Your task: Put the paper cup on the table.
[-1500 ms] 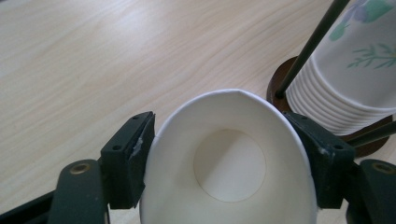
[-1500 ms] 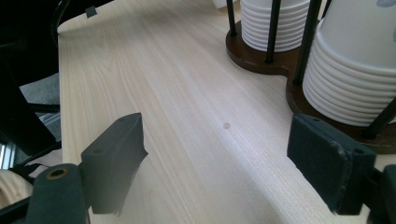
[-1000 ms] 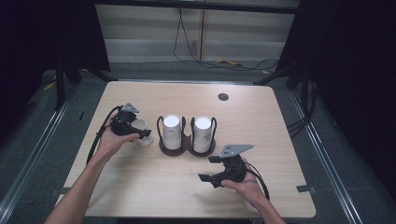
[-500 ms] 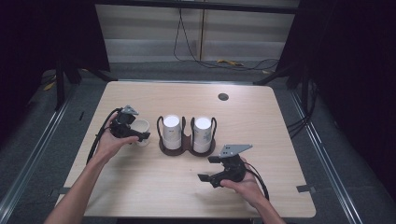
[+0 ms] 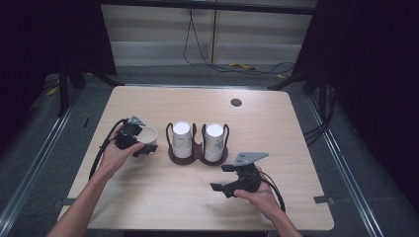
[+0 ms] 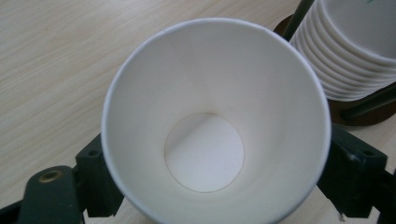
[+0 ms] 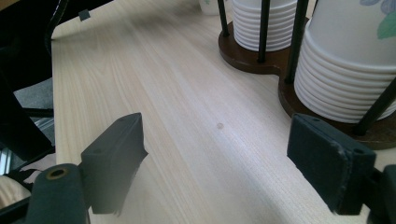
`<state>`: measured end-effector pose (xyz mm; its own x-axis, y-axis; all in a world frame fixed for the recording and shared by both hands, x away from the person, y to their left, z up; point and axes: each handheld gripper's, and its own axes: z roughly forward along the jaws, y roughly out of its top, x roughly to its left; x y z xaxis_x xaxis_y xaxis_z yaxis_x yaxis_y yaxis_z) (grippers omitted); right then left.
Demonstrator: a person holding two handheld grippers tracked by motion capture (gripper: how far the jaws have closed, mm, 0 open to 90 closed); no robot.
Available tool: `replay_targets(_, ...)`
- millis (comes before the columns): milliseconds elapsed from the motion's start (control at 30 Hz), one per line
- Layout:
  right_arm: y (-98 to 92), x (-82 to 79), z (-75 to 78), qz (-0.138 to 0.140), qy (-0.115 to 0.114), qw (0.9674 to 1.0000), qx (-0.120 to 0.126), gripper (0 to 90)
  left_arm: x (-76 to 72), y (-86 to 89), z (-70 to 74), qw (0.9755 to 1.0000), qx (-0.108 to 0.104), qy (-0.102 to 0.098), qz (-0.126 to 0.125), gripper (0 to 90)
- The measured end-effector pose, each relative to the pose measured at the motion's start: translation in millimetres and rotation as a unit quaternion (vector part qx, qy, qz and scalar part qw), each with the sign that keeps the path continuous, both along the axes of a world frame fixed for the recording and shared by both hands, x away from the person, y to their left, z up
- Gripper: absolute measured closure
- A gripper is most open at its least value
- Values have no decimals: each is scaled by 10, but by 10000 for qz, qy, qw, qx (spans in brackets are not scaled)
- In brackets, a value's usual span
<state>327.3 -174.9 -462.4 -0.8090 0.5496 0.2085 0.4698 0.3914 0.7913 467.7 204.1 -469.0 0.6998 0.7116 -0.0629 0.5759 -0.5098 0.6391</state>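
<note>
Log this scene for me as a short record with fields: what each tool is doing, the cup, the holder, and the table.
left tool: jaws have just been opening; cup between them
cup: white paper, empty, mouth toward the camera
right tool: open, nothing between jaws, low over the table
holder: dark, two bays, a stack of cups in each
table: light wood, dark round hole near the far edge

Right claw [image 7: 215, 163] open over table [image 7: 187, 107], beside cup stacks [image 7: 345, 70].
</note>
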Motion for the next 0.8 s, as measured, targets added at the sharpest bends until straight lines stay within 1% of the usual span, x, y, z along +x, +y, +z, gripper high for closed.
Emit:
replay_targets(67, -6, -2, 4, -12, -13, 10000, 0, 190, -6, 23, -21, 10000, -41, 59, 55, 161)
replay_targets(100, -9, -2, 5, -14, -8, 10000, 7, 190, -9, 33, -28, 9999, -16, 101, 89, 161)
replay_targets(133, -12, -1, 6, -24, -7, 10000, 11, 190, -16, 37, -36, 9999, 13, 84, 144, 161)
replay_targets(167, -14, 0, 6, -31, 1, 10000, 18, 190, -29, 39, -40, 9998, -17, 83, 162, 161)
replay_targets(233, -15, 3, 4, -44, 7, 10000, 12, 190, -55, 53, -59, 9999, -74, 35, 110, 161)
replay_targets(333, -15, 1, 6, -41, -6, 10000, 14, 190, -84, 82, -84, 9999, -54, 25, 116, 162)
replay_targets(367, -19, -1, 9, -40, -14, 10000, 14, 190, -95, 93, -82, 10000, 31, 1, 81, 162)
replay_targets(400, -24, -2, 10, -58, -20, 10000, 20, 190, -114, 99, -76, 10000, 16, -2, 67, 163)
replay_targets(433, -30, -1, 10, -76, -22, 10000, 20, 190, -135, 105, -70, 10000, -58, -43, 56, 164)
replay_targets(500, -42, 4, 11, -110, -22, 9999, 26, 190, -172, 120, -48, 9998, -184, -63, 48, 164)
replay_targets(567, -49, 8, 12, -147, -31, 9999, 22, 190, -183, 129, -43, 9997, -212, -75, 37, 164)
replay_targets(600, -52, 6, 14, -165, -25, 9999, 29, 190, -213, 143, -34, 9996, -236, -126, 40, 164)
replay_targets(667, -55, 3, 19, -172, -43, 9998, 28, 190, -240, 171, -34, 9995, -280, -150, 45, 164)
replay_targets(733, -62, 0, 21, -179, -48, 9998, 41, 190, -258, 205, -45, 9992, -372, -91, 90, 164)
replay_targets(800, -72, 3, 24, -204, -49, 9998, 45, 190, -270, 223, -48, 9992, -364, -88, 114, 164)
